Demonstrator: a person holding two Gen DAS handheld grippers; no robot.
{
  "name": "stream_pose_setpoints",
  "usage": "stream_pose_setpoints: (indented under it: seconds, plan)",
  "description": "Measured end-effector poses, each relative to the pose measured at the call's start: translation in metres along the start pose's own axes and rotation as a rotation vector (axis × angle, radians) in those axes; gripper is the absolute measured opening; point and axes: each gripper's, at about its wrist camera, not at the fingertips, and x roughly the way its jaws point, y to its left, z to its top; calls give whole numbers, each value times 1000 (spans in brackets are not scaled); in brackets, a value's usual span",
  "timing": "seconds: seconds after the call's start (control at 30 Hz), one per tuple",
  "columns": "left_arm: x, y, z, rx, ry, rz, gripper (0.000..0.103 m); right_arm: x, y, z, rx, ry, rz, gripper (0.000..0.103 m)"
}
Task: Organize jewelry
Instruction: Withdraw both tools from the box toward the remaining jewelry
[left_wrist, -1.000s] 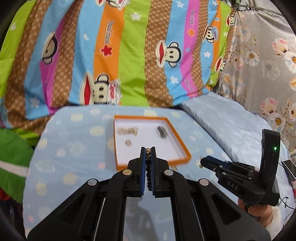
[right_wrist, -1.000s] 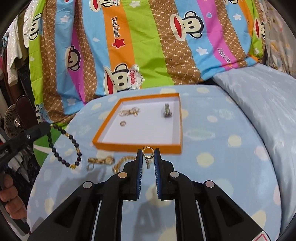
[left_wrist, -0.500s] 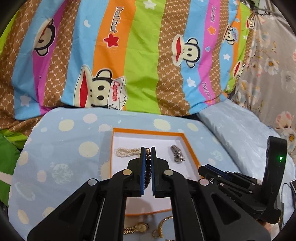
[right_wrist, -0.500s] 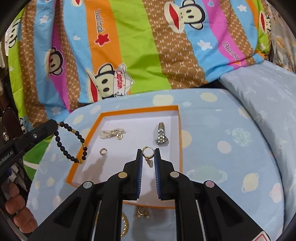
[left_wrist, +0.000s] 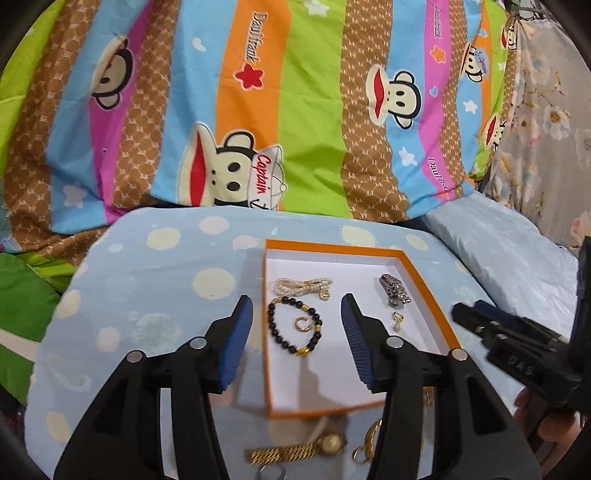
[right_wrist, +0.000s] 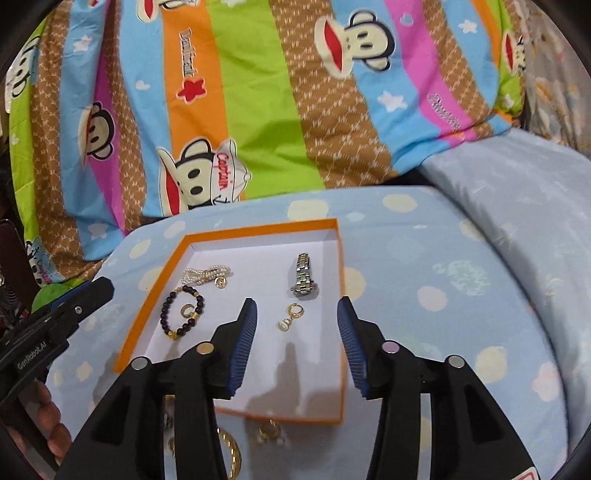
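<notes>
Left hand-held gripper (left_wrist: 297, 314): jaws apart, just opened, gripping nothing.
Right hand-held gripper (right_wrist: 297, 317): jaws apart, just opened, gripping nothing.
Black bead bracelet (left_wrist: 293, 328): lying in the orange tray (left_wrist: 428, 291).
Gold earring (right_wrist: 291, 315): lying in the tray, beside the silver watch (right_wrist: 304, 280).
Gold watch (left_wrist: 299, 448): on the bed, outside the tray.

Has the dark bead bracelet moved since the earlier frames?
Yes. The dark bead bracelet has left the left gripper, whose fingers have just opened, and now lies inside the orange tray, below the pearl strand.
</notes>
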Motion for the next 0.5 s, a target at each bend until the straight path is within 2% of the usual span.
stream_pose_setpoints:
  seconds: [0.1, 0.27, 0.5]
  plan:
    - [-28, 11, -16, 4, -10, 23, 58, -29, -4, -19, 1, -12, -13, 52]
    - [-54, 27, -53, -26, 36, 17, 58, -56, -9, -67, 35, 41, 4, 52]
    - [-60, 34, -95, -79, 119, 8, 58, -58, 4, -114, 39, 127, 28, 52]
